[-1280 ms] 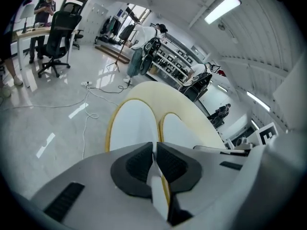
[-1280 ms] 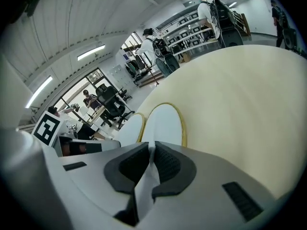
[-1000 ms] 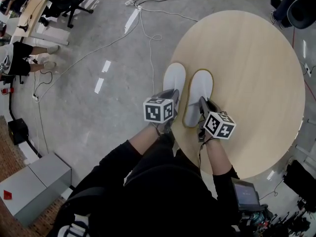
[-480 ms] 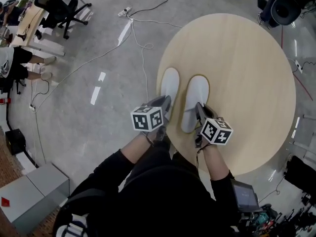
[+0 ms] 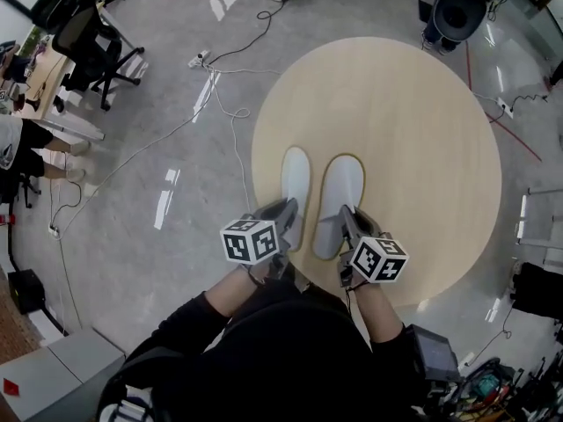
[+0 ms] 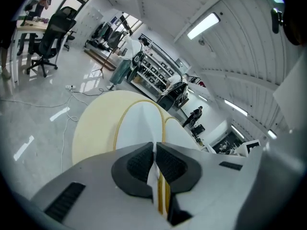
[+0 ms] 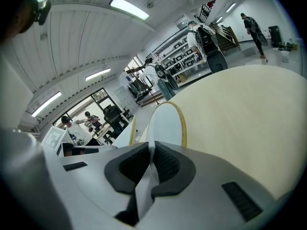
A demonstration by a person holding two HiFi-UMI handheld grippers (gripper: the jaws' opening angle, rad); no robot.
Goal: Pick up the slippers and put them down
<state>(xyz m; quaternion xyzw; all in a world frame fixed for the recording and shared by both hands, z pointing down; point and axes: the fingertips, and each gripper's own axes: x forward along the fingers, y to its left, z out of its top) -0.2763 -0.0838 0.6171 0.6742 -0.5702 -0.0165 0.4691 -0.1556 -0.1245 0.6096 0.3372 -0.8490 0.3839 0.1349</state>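
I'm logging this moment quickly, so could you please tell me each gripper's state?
Left gripper: closed on the left white yellow-edged fabric slipper.
Right gripper: closed on the right white yellow-edged fabric slipper.

A round wooden table point(image 5: 422, 130) stands on a grey floor point(image 5: 132, 262) strewn with cables point(image 5: 234, 143), near an office chair point(image 5: 88, 47).

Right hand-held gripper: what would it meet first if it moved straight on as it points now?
Probably the round table, past the toe of the white slipper it grips; depth is unclear.

Heels of slippers point(image 5: 342, 187) hidden under left gripper point(image 5: 286, 211), right gripper point(image 5: 346, 215).
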